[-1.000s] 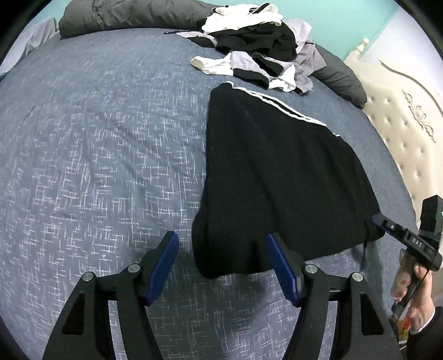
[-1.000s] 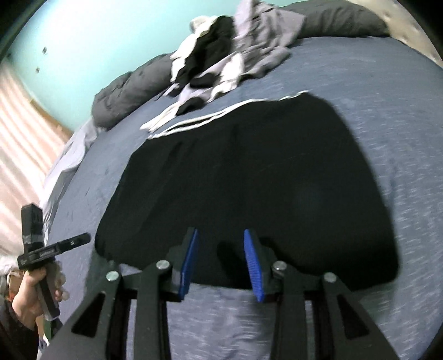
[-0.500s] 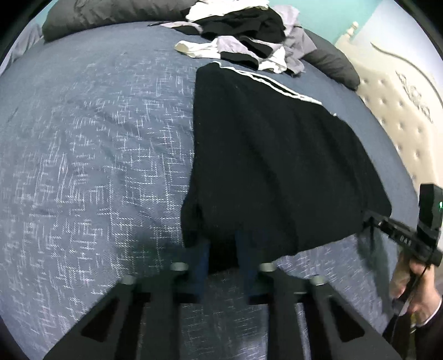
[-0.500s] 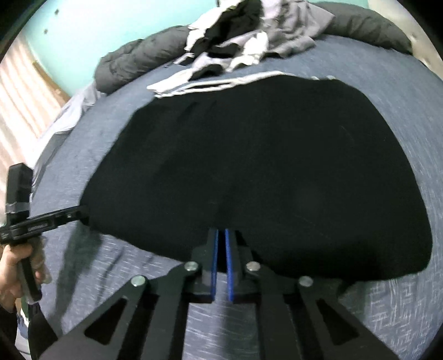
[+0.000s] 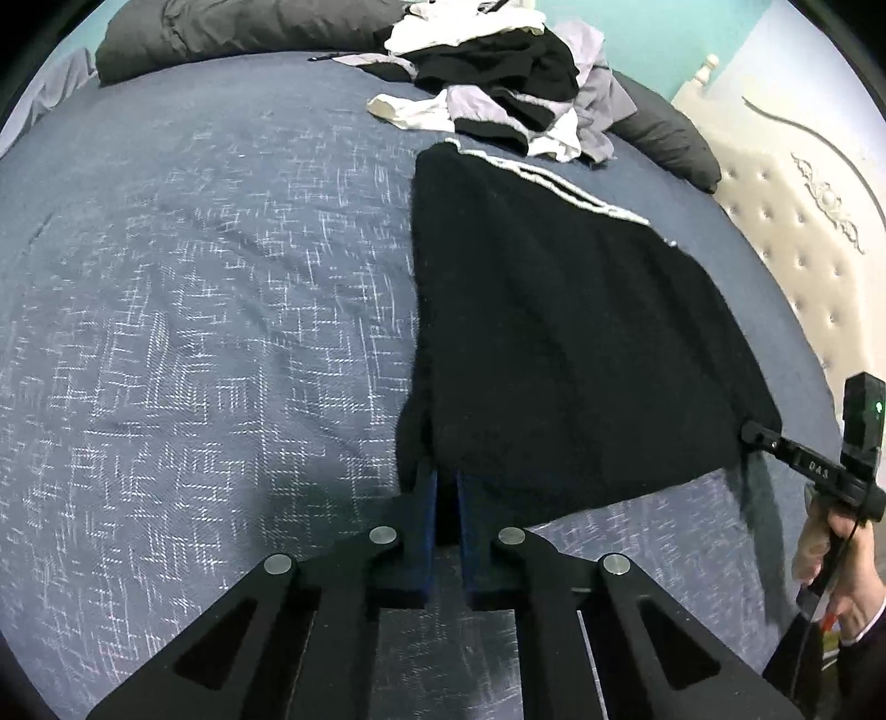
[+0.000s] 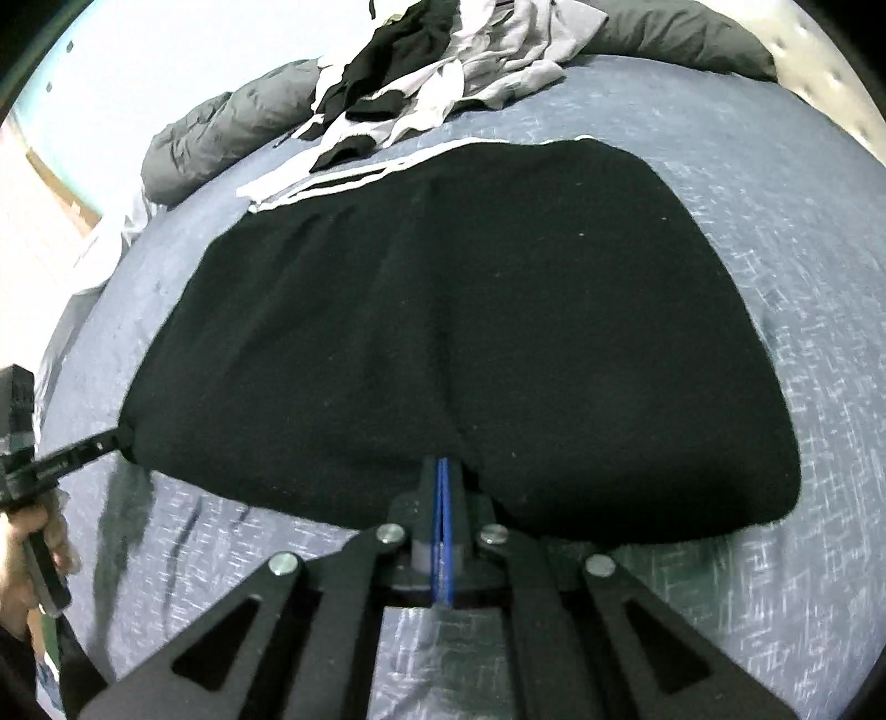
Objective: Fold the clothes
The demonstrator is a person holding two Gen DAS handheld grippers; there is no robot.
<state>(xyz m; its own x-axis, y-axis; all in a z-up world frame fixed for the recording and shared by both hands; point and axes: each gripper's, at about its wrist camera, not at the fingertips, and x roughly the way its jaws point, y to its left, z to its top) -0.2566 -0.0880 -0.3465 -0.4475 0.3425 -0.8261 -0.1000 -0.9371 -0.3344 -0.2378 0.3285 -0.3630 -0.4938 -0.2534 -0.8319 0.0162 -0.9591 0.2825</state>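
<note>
A home bedroom: a bed under a blue-grey patterned cover [image 5: 221, 332] fills the view, a cream tufted headboard [image 5: 797, 232] at right, dark pillows [image 5: 232, 33] and a heap of loose clothes [image 5: 498, 83] at the far side.

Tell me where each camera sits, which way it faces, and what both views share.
Left wrist: on the left gripper, looking along its fingers across the bed toward the pile; the right gripper and hand show at right.
Right wrist: on the right gripper, facing the same pile; the left gripper and hand show at left.
Shared: the black garment, each gripper shut on its near edge.
</note>
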